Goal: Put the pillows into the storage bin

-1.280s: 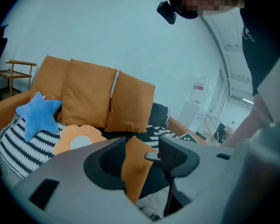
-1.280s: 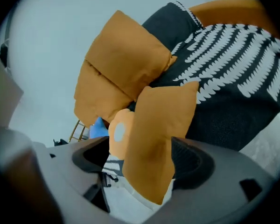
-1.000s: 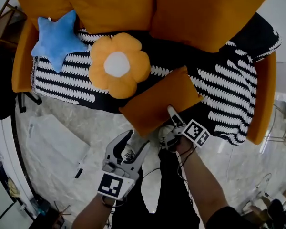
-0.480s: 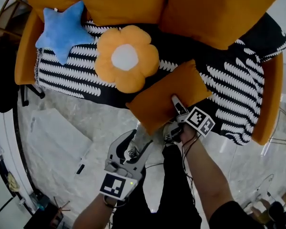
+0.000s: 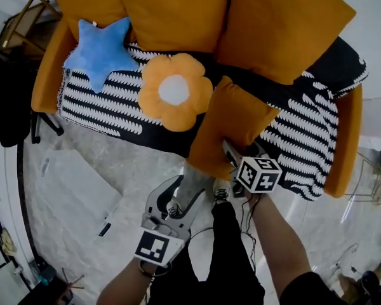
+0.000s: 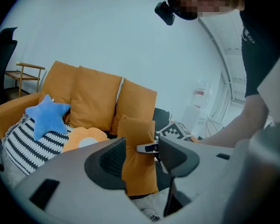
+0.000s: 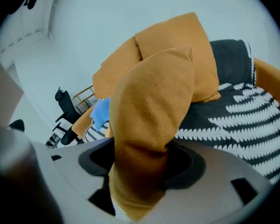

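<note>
Clamps the plain orange square fabric pillow in the right gripper, jaws just squeezed onto its edge, by the striped orange sofa, left gripper gaping wide, empty

Sofa: orange frame + arms. Back cushions: same orange, plain, no print. Throw on seat: black w/ rows of white feathery stripes; top right end plain black. Star pillow: sky blue, plain. Flower pillow: yellow-orange petals, white round centre. Sq. pillow: plain orange, approx. sofa's shade, darker than flower. Floor: pale grey, marble-look w/ faint veins. Chair at left edge: black. Trousers: black.
</note>
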`<act>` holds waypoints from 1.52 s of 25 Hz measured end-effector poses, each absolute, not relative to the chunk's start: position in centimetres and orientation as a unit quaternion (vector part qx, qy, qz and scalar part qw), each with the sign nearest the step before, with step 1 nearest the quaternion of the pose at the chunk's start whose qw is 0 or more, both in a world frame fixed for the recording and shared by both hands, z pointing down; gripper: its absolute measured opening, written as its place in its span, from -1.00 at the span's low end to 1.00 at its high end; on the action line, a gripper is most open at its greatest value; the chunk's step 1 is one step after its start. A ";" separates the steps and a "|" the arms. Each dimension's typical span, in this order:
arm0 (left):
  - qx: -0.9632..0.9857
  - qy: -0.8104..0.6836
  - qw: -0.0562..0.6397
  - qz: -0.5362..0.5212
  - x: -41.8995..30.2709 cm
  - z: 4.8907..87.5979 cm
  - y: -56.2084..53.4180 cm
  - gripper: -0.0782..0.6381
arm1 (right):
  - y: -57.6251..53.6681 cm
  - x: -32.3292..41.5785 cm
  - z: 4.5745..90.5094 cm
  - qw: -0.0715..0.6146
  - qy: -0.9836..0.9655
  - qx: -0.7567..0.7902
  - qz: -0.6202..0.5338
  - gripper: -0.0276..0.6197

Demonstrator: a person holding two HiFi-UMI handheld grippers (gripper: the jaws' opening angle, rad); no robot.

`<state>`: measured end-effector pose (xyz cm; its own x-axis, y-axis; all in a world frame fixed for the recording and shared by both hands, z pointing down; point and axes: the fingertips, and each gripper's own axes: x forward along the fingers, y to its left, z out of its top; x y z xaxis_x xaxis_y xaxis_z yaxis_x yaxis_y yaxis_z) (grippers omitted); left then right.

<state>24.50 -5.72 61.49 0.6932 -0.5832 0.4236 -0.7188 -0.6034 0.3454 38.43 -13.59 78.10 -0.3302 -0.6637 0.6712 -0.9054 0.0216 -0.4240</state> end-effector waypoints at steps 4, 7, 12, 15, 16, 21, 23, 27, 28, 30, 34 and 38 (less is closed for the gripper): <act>0.886 -0.381 0.236 0.116 23.1 57.9 -5.9 -0.18 | -14.4 36.8 71.7 0.155 -0.734 0.551 0.364 0.05; 0.885 -0.395 0.221 0.103 21.6 55.0 -6.1 -0.18 | -14.7 34.9 66.8 0.154 -0.757 0.541 0.332 0.05; 0.880 -0.424 0.198 0.084 18.3 50.3 -6.0 -0.22 | -14.6 31.3 58.6 0.151 -0.795 0.519 0.275 0.05; 0.876 -0.438 0.183 0.081 16.0 47.7 -5.8 -0.28 | -14.4 28.9 53.9 0.146 -0.815 0.505 0.242 0.05; 0.875 -0.443 0.178 0.079 15.3 46.9 -5.8 -0.30 | -14.4 28.1 52.4 0.145 -0.823 0.499 0.229 0.05; 0.862 -0.479 0.149 0.066 11.3 42.8 -5.8 -0.59 | -14.2 23.9 45.0 0.148 -0.859 0.467 0.152 0.05; 0.856 -0.496 0.133 0.057 9.5 41.1 -6.1 -0.71 | -14.3 22.2 42.1 0.147 -0.872 0.453 0.117 0.05; 0.840 -0.525 0.122 0.056 5.9 37.8 -6.0 -0.76 | -14.1 18.9 36.5 0.137 -0.891 0.429 0.062 0.05; 0.837 -0.532 0.116 0.050 5.0 37.0 -5.9 -0.76 | -13.9 18.0 35.3 0.132 -0.895 0.423 0.054 0.05; 0.829 -0.548 0.105 0.034 3.1 35.3 -5.7 -0.76 | -13.6 16.2 33.0 0.120 -0.903 0.410 0.042 0.05; 0.815 -0.575 0.068 0.011 -1.1 32.3 -4.8 -0.76 | -12.3 11.6 29.5 0.101 -0.919 0.380 0.018 0.05; 0.794 -0.606 0.049 0.008 -5.0 30.3 -3.3 -0.76 | -10.7 6.9 27.7 0.086 -0.935 0.345 0.004 0.05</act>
<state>-5.04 -3.30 30.27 0.2645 -0.9617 0.0719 -0.9633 -0.2599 0.0674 6.91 -10.71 27.74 -0.7468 -0.6447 0.1630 -0.6459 0.7616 0.0528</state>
